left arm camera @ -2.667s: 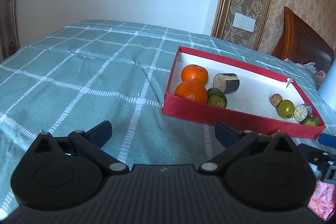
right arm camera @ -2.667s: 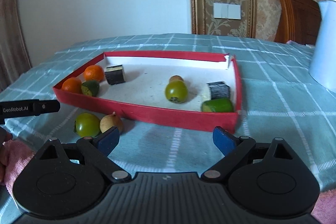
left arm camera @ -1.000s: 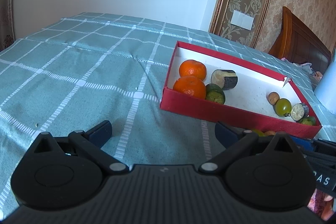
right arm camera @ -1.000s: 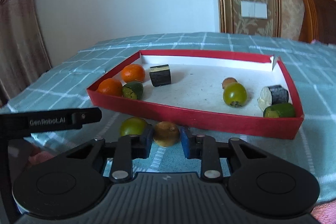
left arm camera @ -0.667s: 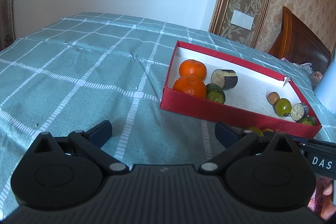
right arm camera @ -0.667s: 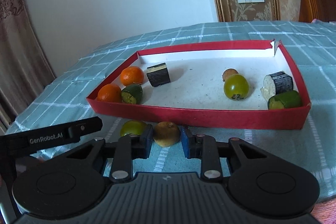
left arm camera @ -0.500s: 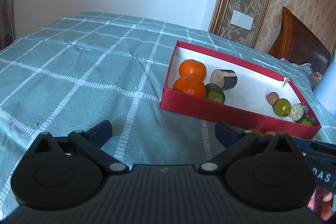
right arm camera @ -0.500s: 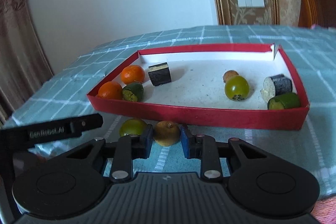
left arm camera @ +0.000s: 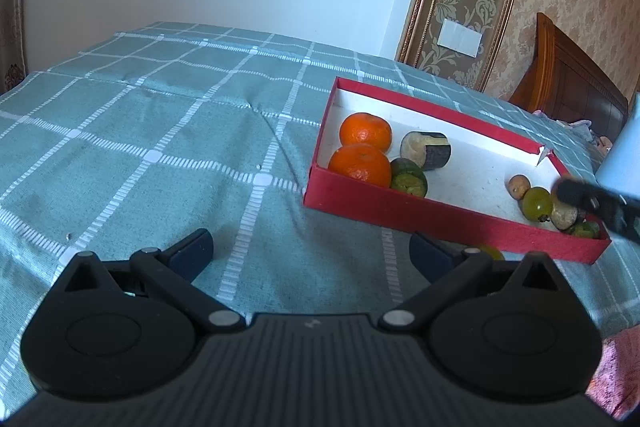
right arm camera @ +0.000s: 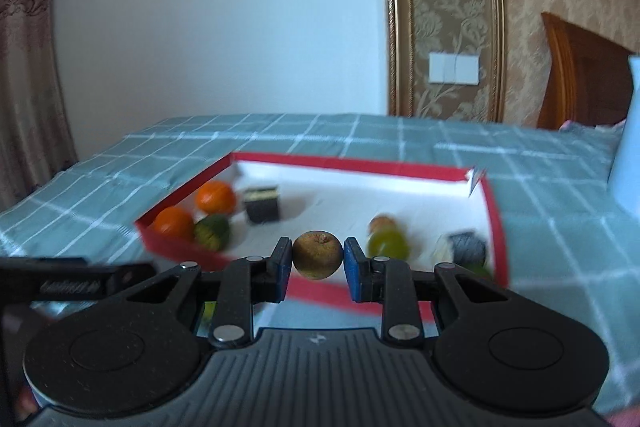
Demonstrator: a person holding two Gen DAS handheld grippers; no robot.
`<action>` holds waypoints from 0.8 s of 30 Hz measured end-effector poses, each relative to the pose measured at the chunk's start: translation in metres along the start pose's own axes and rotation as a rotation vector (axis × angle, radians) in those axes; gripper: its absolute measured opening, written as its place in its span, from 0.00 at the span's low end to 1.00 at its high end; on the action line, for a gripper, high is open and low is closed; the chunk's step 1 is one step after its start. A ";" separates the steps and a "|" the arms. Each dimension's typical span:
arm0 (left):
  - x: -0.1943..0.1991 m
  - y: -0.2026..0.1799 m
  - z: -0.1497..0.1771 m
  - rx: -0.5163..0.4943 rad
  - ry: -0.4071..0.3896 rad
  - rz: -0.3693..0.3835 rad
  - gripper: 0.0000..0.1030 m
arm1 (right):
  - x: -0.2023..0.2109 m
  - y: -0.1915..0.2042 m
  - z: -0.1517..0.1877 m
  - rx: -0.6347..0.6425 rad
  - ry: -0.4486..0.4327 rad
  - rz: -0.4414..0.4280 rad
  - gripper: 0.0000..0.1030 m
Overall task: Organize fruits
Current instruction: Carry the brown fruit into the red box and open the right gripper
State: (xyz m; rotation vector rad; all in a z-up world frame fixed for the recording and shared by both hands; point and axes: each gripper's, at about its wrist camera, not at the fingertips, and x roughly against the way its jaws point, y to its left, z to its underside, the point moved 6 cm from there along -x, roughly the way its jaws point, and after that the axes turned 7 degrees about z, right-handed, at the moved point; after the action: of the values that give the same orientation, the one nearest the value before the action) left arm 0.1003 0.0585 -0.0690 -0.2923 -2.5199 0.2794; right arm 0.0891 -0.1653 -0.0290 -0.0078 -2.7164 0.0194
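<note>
A red tray (left arm camera: 440, 215) (right arm camera: 320, 159) with a white floor sits on the teal checked cloth. It holds two oranges (left arm camera: 365, 131) (right arm camera: 215, 197), dark cut pieces, a green round fruit (left arm camera: 538, 203) (right arm camera: 387, 243) and a small brown one (left arm camera: 519, 185). My right gripper (right arm camera: 318, 255) is shut on a brown round fruit (right arm camera: 318, 255), held in the air above the tray's near wall. My left gripper (left arm camera: 312, 253) is open and empty, low over the cloth left of the tray. Another green fruit (left arm camera: 490, 251) lies on the cloth in front of the tray.
A pale blue jug (right arm camera: 626, 147) stands on the cloth right of the tray. A wooden headboard (left arm camera: 568, 83) is at the far right. The teal cloth (left arm camera: 140, 147) stretches left of the tray. Part of the right gripper's body (left arm camera: 596, 205) crosses the tray's right end.
My right gripper closed on the brown fruit on the cloth, then lifted it up over the tray's front wall. The left gripper stayed nearly still.
</note>
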 end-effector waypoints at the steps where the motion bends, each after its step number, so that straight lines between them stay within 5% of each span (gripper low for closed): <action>1: 0.000 0.000 0.000 0.001 0.000 0.001 1.00 | -0.008 -0.003 -0.004 0.009 0.004 0.018 0.27; 4: 0.000 0.000 0.000 -0.001 0.000 -0.001 1.00 | -0.035 -0.016 -0.012 0.000 0.030 0.072 0.27; 15: 0.000 0.000 0.000 0.001 0.000 0.000 1.00 | -0.093 0.003 -0.014 0.081 0.114 0.044 0.26; 24: 0.000 0.000 0.000 0.000 0.001 0.000 1.00 | -0.105 0.013 -0.008 0.115 0.127 0.049 0.26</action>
State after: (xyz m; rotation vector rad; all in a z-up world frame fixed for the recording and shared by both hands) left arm 0.1002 0.0588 -0.0692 -0.2923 -2.5193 0.2799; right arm 0.1883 -0.1528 -0.0651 -0.0404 -2.5831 0.1832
